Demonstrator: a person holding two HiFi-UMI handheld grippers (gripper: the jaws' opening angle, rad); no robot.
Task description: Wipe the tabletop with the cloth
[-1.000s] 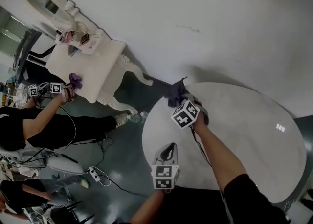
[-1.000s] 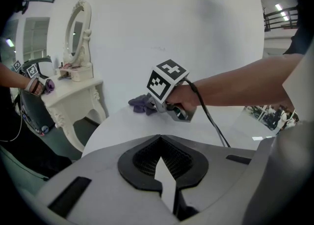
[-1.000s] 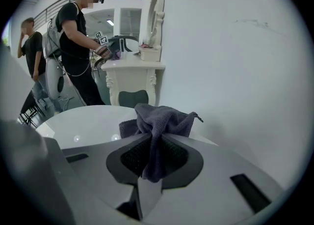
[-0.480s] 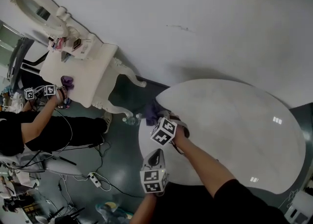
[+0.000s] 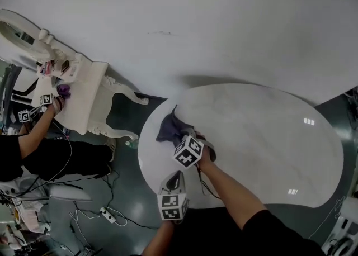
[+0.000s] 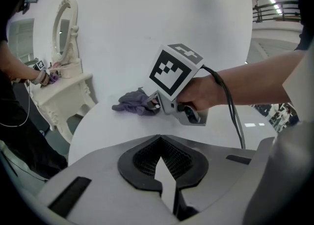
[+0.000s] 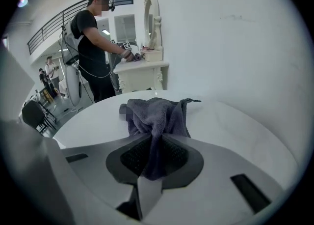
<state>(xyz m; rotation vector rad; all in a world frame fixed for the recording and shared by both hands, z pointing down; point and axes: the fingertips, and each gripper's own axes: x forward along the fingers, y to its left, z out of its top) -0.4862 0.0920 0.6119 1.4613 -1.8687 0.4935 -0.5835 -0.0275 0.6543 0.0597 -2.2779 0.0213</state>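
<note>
One pale oval tabletop (image 5: 263,137) carries the cloth (image 5: 168,129), near a white wall (image 5: 196,20).

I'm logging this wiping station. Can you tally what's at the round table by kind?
1 table
1 cloth, lying on the table
2 grippers: left gripper shut and empty, right gripper shut on the cloth
Total: 4

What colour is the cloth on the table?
Dusky purple-grey. The cloth shows best in the right gripper view.
</note>
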